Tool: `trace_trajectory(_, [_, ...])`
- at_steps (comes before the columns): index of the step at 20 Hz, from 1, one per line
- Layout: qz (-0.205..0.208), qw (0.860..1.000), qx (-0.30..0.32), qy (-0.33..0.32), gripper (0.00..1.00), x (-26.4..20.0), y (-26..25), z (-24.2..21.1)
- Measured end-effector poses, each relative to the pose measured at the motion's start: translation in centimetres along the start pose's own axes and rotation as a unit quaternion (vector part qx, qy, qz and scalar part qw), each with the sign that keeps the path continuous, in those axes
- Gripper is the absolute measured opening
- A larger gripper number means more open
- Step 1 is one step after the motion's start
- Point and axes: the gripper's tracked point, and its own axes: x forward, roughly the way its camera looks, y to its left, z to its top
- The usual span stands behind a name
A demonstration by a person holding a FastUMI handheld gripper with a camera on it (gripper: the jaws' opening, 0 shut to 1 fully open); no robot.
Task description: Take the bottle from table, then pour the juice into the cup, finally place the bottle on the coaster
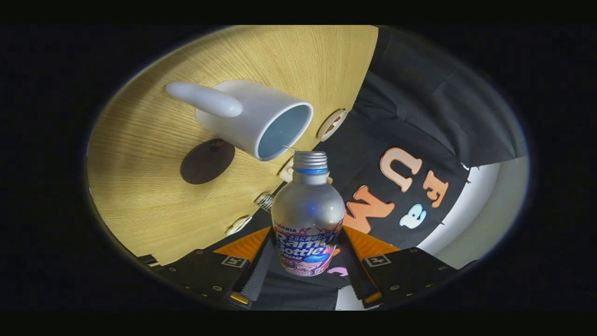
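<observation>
My gripper [305, 254] is shut on a silvery bottle [308, 210] with a printed label and a blue ring below its threaded neck. Both fingers press on the labelled body. The bottle is tipped over, and its open mouth [309, 156] sits right at the rim of a white cup [254, 116] with a pale blue inside and a thick handle. The cup stands on the wooden table [140, 186]. A round dark brown coaster [207, 161] lies on the table beside the cup's base. I cannot make out any liquid flowing.
Along the table's far edge, where it meets the black cloth wall, sit several small round pale discs [332, 124] and a small metal clip [265, 200]. A pale wall strip [471, 219] lies beyond the cloth.
</observation>
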Motion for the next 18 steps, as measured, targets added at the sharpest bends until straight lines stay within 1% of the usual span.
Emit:
trace_trajectory(4, [0.004, 1.000, 0.000, 0.005, 0.75, 0.1, 0.3, -0.1])
trace_trajectory(8, [0.021, 0.999, 0.031, 0.007, 0.75, 0.3, 1.3, 0.1])
trace_trajectory(10, [0.021, 0.999, 0.043, 0.009, 0.76, 0.2, 1.4, 0.3])
trace_trajectory(12, [0.027, 0.997, 0.067, 0.014, 0.75, 0.4, 2.0, 0.3])
trace_trajectory(14, [0.038, 0.994, 0.106, 0.017, 0.76, 0.6, 2.6, 0.1])
trace_trajectory(17, [0.034, 0.988, 0.144, 0.032, 0.76, 0.5, 2.6, -0.6])
trace_trajectory(18, [0.037, 0.985, 0.166, 0.036, 0.76, 0.4, 3.4, -0.9])
